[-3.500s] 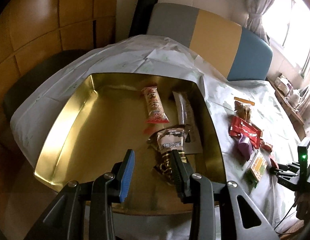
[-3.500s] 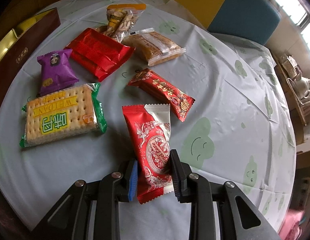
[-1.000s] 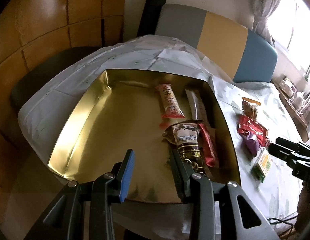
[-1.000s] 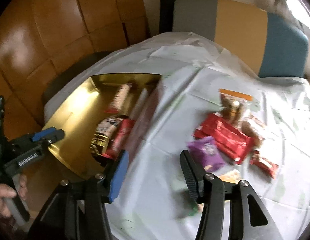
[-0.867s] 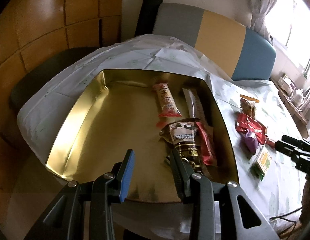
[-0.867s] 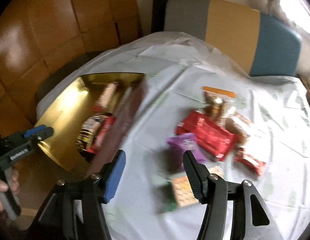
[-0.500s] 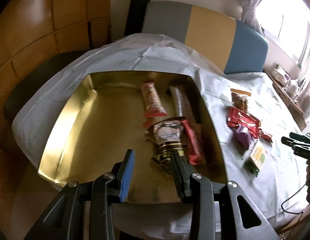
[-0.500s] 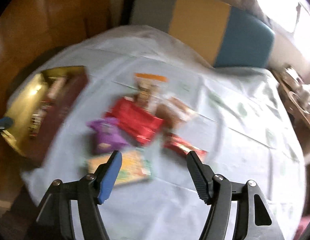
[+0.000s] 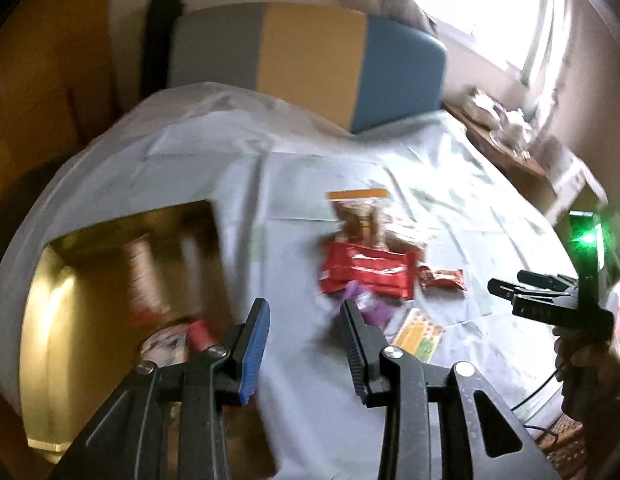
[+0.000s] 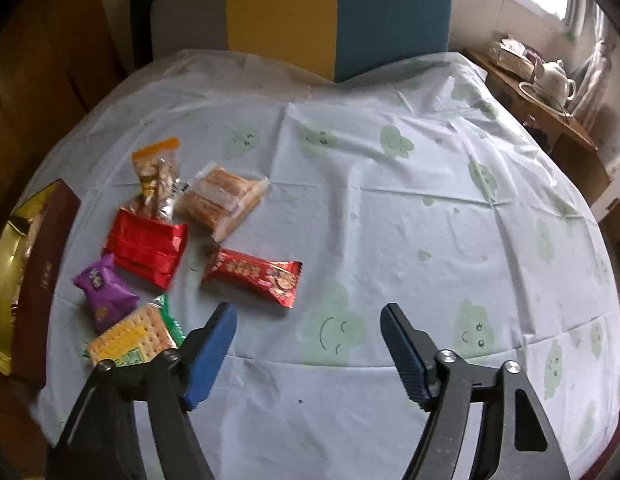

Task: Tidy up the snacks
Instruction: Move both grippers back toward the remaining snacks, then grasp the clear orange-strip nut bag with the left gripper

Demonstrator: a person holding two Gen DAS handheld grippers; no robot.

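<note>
Swung away from gold tray (image 10: 5, 240), right hand-held gripper (image 10: 310, 324) now empty, spread wide above red biscuit packet (image 10: 251, 271): glossy, lengthwise across surface (image 10: 390, 208), right of tray. Left hand-held gripper (image 9: 303, 312) parted, empty.

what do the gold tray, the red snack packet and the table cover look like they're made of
Gold rectangular tray: likely metal or foil-lined card, given its mirror-like gold glare; its outer wall is matte brown.
Long red snack packet: glossy plastic or foil film with crimped ends.
Pale blue table cover: thin plastic sheeting, seemingly, with sharp fold creases and a soft sheen.

No print on any snack wrapper (image 10: 251, 273) can be read
</note>
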